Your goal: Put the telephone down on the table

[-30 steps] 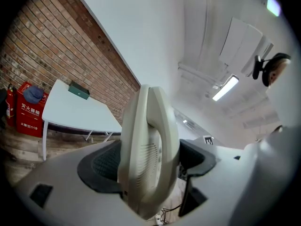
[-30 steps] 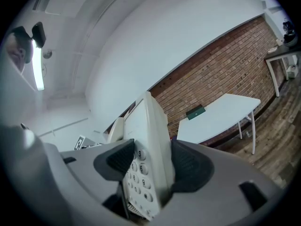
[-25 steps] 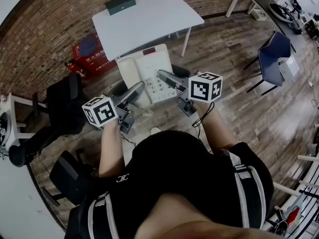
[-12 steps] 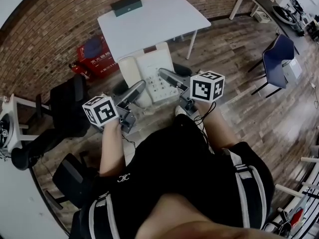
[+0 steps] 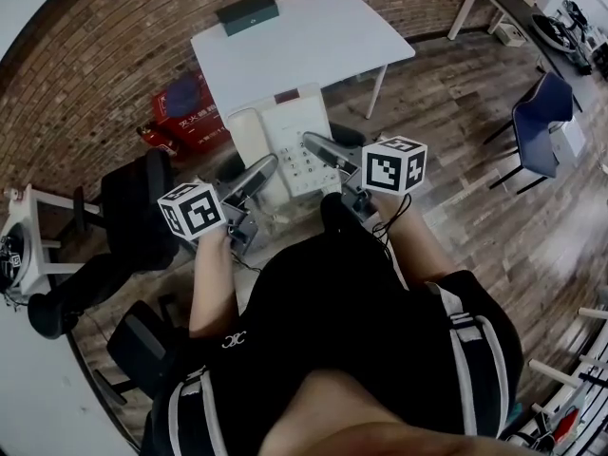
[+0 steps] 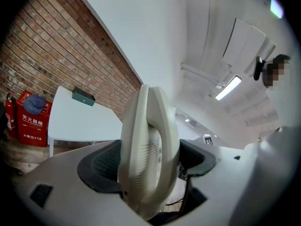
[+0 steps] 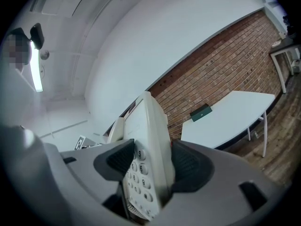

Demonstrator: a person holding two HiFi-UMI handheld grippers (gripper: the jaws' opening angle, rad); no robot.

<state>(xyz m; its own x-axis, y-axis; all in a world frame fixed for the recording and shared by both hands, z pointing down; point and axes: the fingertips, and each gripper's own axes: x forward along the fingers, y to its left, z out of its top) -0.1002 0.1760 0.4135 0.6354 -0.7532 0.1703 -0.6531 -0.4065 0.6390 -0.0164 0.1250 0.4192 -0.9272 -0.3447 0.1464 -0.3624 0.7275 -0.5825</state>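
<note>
A white desk telephone (image 5: 285,141) with its handset on the left side is held in the air in front of the person, above the wooden floor. My left gripper (image 5: 258,174) is shut on its left side at the handset (image 6: 148,149). My right gripper (image 5: 321,148) is shut on its right edge beside the keypad (image 7: 141,173). The white table (image 5: 299,41) stands just beyond the telephone, against the brick wall. Both gripper views look along the telephone's edge toward the table (image 6: 77,119) (image 7: 225,119).
A dark green box (image 5: 246,12) lies at the table's far left corner. A red crate (image 5: 190,112) and a fire extinguisher sit on the floor left of the table. A black office chair (image 5: 128,212) stands at the left, a blue chair (image 5: 541,122) at the right.
The person has stepped forward with the telephone held the same way in both grippers. The table and floor have slid nearer in the head view.
</note>
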